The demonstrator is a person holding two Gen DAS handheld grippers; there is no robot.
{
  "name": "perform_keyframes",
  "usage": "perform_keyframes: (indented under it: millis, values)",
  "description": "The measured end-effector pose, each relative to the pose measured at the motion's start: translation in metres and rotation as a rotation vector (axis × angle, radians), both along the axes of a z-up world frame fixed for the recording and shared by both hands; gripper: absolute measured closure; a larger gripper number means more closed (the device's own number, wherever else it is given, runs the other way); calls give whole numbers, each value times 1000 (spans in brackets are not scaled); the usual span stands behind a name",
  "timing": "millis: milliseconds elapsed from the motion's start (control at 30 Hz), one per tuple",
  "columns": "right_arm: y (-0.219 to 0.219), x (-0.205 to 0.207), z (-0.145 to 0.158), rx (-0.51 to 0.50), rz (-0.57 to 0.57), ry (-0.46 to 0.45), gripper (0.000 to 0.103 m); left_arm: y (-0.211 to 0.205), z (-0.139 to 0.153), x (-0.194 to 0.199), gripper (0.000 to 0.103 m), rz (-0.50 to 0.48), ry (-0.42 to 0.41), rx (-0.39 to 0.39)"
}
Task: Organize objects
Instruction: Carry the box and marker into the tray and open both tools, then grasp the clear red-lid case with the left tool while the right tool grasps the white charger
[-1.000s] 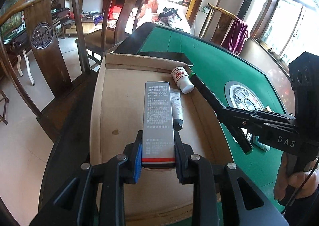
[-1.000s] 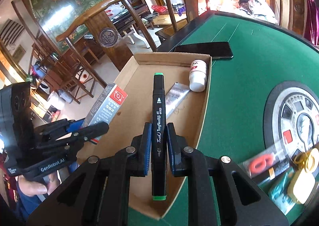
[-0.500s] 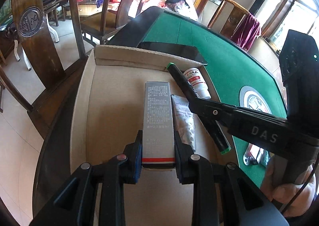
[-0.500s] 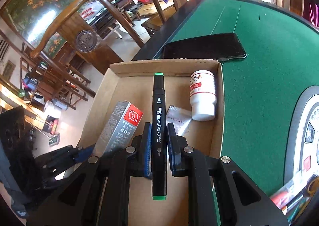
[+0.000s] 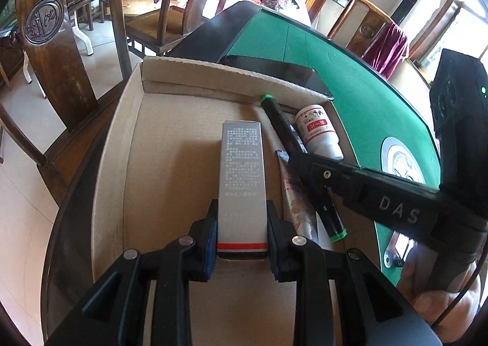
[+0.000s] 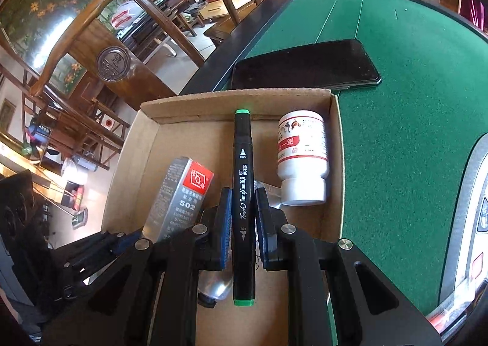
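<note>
Green felt covers the table, which has a dark raised rim. Wooden chairs stand beside the table on the tray's side. An open cardboard tray sits on the table at its edge, with a black phone lying flat on the felt just beyond the tray's far wall.

Left gripper: jaws clamped on the near end of a grey glue carton; the carton points away from the camera over the tray floor. In the right wrist view the same carton shows a red end panel marked 502.

Right gripper: jaws clamped on the barrel of a black art marker with green end caps. The marker hangs over the right half of the tray, its far cap near the far wall.

A white pill bottle lies on its side in the tray's right far corner, against the right wall. A crimped tube lies on the tray floor between carton and bottle, under the marker.
</note>
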State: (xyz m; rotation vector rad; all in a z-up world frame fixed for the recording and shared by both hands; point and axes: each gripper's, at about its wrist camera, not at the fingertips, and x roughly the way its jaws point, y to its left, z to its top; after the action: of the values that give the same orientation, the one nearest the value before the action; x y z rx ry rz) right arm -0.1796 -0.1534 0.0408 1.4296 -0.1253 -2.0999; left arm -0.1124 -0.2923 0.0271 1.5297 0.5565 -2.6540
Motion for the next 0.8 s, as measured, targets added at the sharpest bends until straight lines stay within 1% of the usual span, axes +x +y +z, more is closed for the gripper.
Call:
perform_keyframes:
  millis: [233, 300, 367, 400, 467, 500, 633, 700, 733, 800]
  values:
    - [-3, -1, 1, 19, 6, 36, 88, -2, -1, -1, 76, 23, 20, 40]
    - [-4, 0, 1, 31, 6, 40, 87, -3, -2, 0, 73, 19, 26, 52]
    - [-3, 1, 2, 33, 8, 39, 87, -3, -1, 1, 68, 12, 31, 60]
    - [-2, 2, 2, 36, 5, 40, 87, -3, 0, 2, 61, 12, 35, 66]
    - [-1, 3, 4, 30, 5, 48, 87, -3, 1, 4, 41, 13, 42, 74]
    - [1, 4, 6, 24, 3, 50, 87, -2, 2, 4, 38, 17, 46, 73]
    - [10, 11, 15, -22, -8, 62, 87, 0, 9, 13, 38, 12, 60, 68]
    - [19, 18, 22, -46, -16, 75, 87, 3, 16, 22, 38, 11, 87, 58]
    - [25, 23, 25, -62, -16, 81, 87, 6, 19, 27, 38, 6, 106, 44]
    - [40, 35, 30, -97, -24, 82, 87, 14, 22, 32, 38, -25, 112, 15]
